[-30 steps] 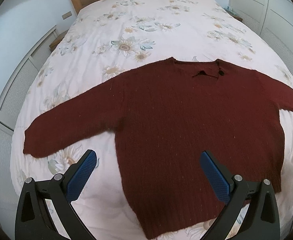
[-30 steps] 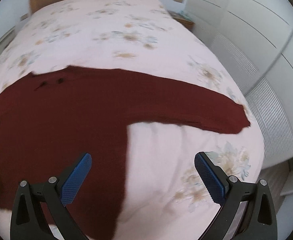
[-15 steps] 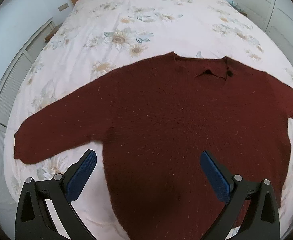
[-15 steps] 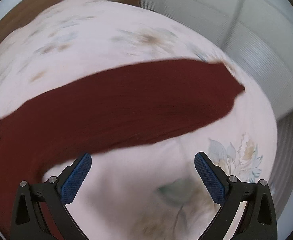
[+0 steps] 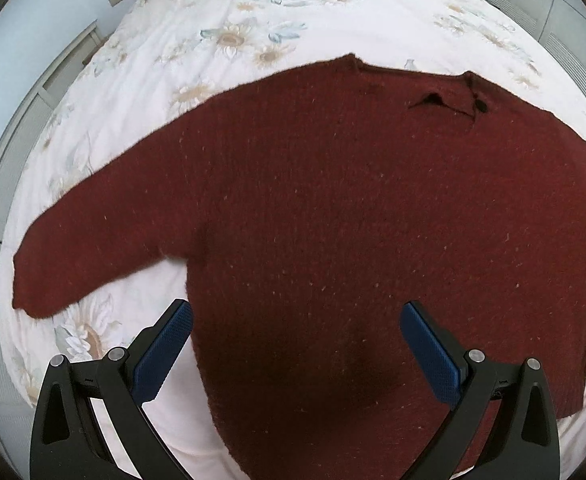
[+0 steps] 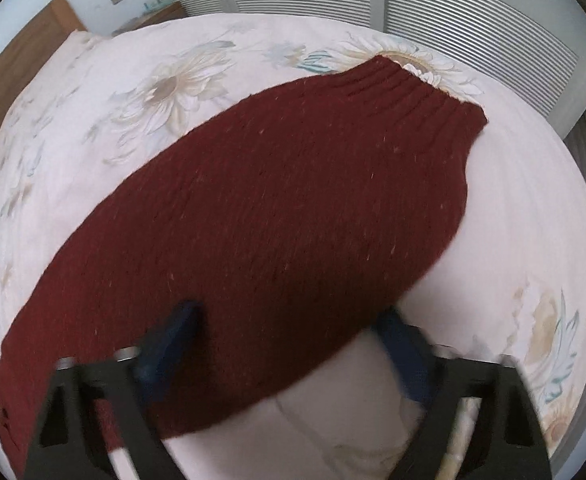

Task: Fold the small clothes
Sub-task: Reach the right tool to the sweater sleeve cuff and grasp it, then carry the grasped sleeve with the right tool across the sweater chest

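A dark red knit sweater lies flat on the bed, neck away from me, both sleeves spread out. Its left sleeve reaches toward the bed's left edge. My left gripper is open and empty, low over the sweater's lower left body. In the right wrist view the right sleeve fills the middle, its ribbed cuff toward the far right. My right gripper is open and empty, close over the sleeve; its fingers are blurred.
The bed has a white floral duvet and a wooden headboard. White louvred wardrobe doors stand close beyond the bed's right edge. A wall and low panels run along the left side.
Both grippers have moved forward and down toward the sweater. The right gripper has swung right along the right sleeve and come much nearer to it. Both stay open.
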The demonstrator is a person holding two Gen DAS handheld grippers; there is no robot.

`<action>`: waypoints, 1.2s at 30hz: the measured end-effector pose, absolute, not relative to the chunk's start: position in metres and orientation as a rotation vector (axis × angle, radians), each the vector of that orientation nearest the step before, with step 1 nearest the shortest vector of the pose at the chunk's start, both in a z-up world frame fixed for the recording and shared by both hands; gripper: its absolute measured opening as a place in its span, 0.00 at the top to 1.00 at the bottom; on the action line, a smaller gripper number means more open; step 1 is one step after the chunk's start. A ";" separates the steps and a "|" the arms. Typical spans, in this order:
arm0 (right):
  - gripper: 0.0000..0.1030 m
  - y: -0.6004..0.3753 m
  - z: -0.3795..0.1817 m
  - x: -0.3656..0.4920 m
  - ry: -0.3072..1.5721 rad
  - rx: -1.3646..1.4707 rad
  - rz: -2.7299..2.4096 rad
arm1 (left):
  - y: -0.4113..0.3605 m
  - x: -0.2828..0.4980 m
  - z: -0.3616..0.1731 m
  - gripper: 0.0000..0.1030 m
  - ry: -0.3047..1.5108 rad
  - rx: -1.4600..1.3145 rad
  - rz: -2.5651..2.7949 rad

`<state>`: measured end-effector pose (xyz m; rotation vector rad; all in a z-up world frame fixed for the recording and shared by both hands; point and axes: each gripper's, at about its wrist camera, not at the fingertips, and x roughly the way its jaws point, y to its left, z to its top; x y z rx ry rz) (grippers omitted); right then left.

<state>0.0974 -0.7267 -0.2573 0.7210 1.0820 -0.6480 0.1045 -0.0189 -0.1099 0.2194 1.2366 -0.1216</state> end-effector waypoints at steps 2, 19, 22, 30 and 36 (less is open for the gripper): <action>0.71 -0.727 -0.251 0.097 1.077 0.701 -0.629 | -0.015 0.105 -0.115 0.01 1.245 0.213 -0.117; 0.88 -0.585 -0.083 0.149 0.901 0.327 -0.240 | 0.002 0.106 -0.106 0.01 1.224 0.158 -0.121; 0.88 -0.532 -0.052 0.165 0.872 0.272 -0.128 | 0.007 0.106 -0.102 0.01 1.208 0.157 -0.126; 0.88 -0.399 -0.028 0.209 0.892 0.210 0.120 | 0.010 0.108 -0.099 0.01 1.180 0.144 -0.144; 0.88 -0.316 -0.070 0.222 1.002 0.174 0.238 | 0.018 0.118 -0.101 0.01 1.175 0.133 -0.140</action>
